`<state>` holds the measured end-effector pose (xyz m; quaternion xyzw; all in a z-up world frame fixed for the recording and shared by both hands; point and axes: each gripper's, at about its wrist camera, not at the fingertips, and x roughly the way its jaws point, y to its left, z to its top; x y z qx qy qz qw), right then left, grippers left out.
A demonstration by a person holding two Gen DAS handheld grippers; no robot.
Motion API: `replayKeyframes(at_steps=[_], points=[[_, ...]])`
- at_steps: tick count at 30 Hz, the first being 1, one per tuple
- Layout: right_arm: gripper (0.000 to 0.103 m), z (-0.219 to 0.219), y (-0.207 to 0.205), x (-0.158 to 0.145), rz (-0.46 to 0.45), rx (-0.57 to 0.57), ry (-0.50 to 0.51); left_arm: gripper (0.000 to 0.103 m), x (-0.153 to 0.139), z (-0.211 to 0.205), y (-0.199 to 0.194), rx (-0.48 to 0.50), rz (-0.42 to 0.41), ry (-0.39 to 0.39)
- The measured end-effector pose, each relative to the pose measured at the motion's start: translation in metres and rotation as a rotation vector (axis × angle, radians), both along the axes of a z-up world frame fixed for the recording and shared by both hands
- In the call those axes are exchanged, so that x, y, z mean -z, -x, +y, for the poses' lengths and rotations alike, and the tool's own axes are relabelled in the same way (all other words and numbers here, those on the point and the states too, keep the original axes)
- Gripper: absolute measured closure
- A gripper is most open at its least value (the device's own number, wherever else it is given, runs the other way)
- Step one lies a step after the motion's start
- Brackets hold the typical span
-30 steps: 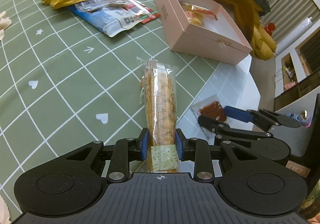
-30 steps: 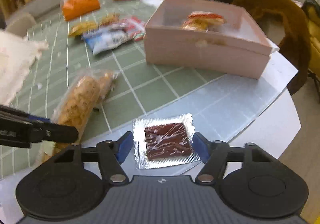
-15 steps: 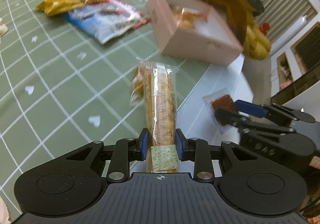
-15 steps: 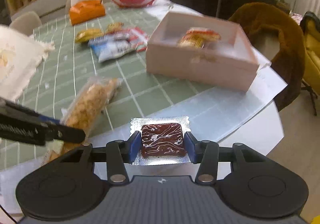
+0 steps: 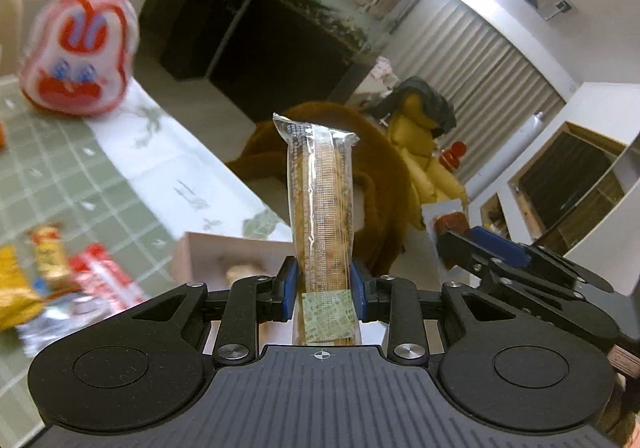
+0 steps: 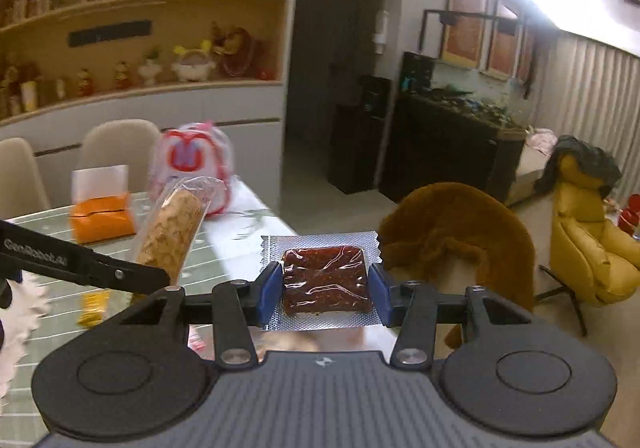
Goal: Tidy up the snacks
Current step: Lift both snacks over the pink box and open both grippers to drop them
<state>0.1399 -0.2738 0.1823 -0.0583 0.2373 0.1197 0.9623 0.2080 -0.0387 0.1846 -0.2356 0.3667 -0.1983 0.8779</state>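
Observation:
My left gripper (image 5: 323,294) is shut on a long clear-wrapped biscuit stick (image 5: 322,208) and holds it upright in the air above the table. The stick also shows in the right wrist view (image 6: 172,236). My right gripper (image 6: 324,294) is shut on a flat foil pack with a dark red square snack (image 6: 325,280), also lifted; it appears in the left wrist view (image 5: 452,226). The pink box (image 5: 240,256) sits low behind the left gripper, with a snack inside.
Several loose snack packs (image 5: 60,272) lie on the green checked tablecloth (image 5: 60,168). A red-and-white bunny bag (image 5: 78,56) and an orange tissue box (image 6: 102,220) stand at the far side. A brown furry chair (image 6: 460,232) is beyond the table edge.
Both grippers have lifted and tilted up from the table, carrying the biscuit stick and the red snack pack into the air. The right gripper closed on its pack.

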Motion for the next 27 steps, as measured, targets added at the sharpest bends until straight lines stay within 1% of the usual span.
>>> replayKeyframes(at_steps=[2, 3, 4, 5, 6, 7, 8, 10, 11, 14, 15, 17, 18, 20, 23, 27], points=[[0.056, -0.007, -0.021, 0.01, 0.018, 0.013, 0.004, 0.071, 0.03, -0.015, -0.029, 0.001, 0.082, 0.063], [0.056, -0.012, -0.031, 0.018, 0.03, 0.023, 0.012, 0.068, 0.047, -0.023, -0.041, 0.009, 0.127, 0.085], [0.056, -0.012, -0.041, 0.026, 0.046, 0.028, 0.019, 0.065, 0.067, -0.033, -0.055, 0.022, 0.178, 0.1], [0.056, -0.015, -0.049, 0.035, 0.064, 0.03, 0.025, 0.066, 0.084, -0.041, -0.065, 0.031, 0.216, 0.105], [0.056, -0.018, -0.057, 0.045, 0.09, 0.031, 0.029, 0.066, 0.098, -0.045, -0.072, 0.031, 0.241, 0.107], [0.056, -0.02, -0.063, 0.055, 0.114, 0.029, 0.034, 0.066, 0.107, -0.044, -0.075, 0.023, 0.248, 0.112], [0.056, -0.022, -0.068, 0.064, 0.136, 0.026, 0.033, 0.066, 0.11, -0.039, -0.077, 0.011, 0.243, 0.116], [0.056, -0.024, -0.074, 0.082, 0.187, 0.005, 0.002, 0.066, 0.108, -0.024, -0.074, -0.015, 0.221, 0.106], [0.056, -0.024, -0.08, 0.09, 0.219, -0.009, -0.019, 0.066, 0.104, -0.015, -0.071, -0.035, 0.2, 0.085], [0.056, -0.016, -0.094, 0.116, 0.322, -0.084, -0.11, 0.066, 0.096, 0.016, -0.054, -0.134, 0.14, 0.006], [0.056, -0.011, -0.1, 0.123, 0.374, -0.112, -0.145, 0.066, 0.098, 0.029, -0.048, -0.166, 0.135, -0.007], [0.053, -0.004, -0.105, 0.132, 0.423, -0.123, -0.179, 0.066, 0.101, 0.051, -0.034, -0.235, 0.135, -0.031], [0.047, 0.002, -0.104, 0.133, 0.424, -0.114, -0.172, 0.066, 0.104, 0.063, -0.026, -0.271, 0.148, -0.039], [0.041, 0.01, -0.098, 0.132, 0.411, -0.101, -0.15, 0.066, 0.109, 0.081, -0.014, -0.313, 0.181, -0.036], [0.04, 0.023, -0.085, 0.127, 0.405, -0.113, -0.126, 0.066, 0.121, 0.105, 0.005, -0.355, 0.216, -0.03], [0.039, 0.058, -0.065, 0.122, 0.397, -0.159, -0.098, 0.066, 0.132, 0.131, 0.032, -0.436, 0.267, -0.048]])
